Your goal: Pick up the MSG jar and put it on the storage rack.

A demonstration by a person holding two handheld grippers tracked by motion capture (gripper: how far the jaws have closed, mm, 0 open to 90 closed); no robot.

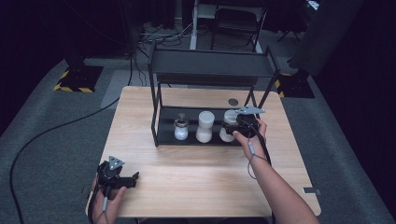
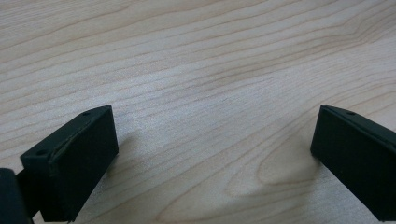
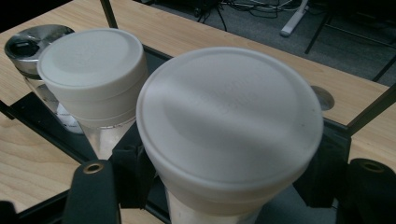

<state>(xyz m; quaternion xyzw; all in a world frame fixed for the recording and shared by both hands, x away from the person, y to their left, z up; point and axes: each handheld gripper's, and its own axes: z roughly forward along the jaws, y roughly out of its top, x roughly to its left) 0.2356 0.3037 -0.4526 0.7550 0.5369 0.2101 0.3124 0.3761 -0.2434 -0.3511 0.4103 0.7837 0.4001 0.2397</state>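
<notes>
A black two-tier rack (image 1: 161, 137) stands on the wooden table (image 1: 196, 177). Its lower shelf carries a glass shaker with a metal lid (image 1: 181, 128) (image 3: 32, 42), a white-lidded jar (image 1: 205, 126) (image 3: 91, 70) in the middle, and a second white-lidded jar (image 1: 228, 122) (image 3: 229, 116) at the right end. My right gripper (image 1: 236, 127) (image 3: 227, 179) is shut on that right jar, with one black jaw on each side just under the lid. Whether the jar rests on the shelf I cannot tell. At the table's front left corner my left gripper (image 1: 134, 179) (image 2: 215, 154) hovers low over bare wood, open, with nothing between its jaws.
The rack's upper shelf (image 1: 210, 70) overhangs the jars, and its slanted right posts (image 1: 266, 95) stand close to my right hand. A round cable grommet (image 1: 233, 101) sits in the table behind the rack. A black cable (image 1: 56, 128) runs over the grey floor at the left.
</notes>
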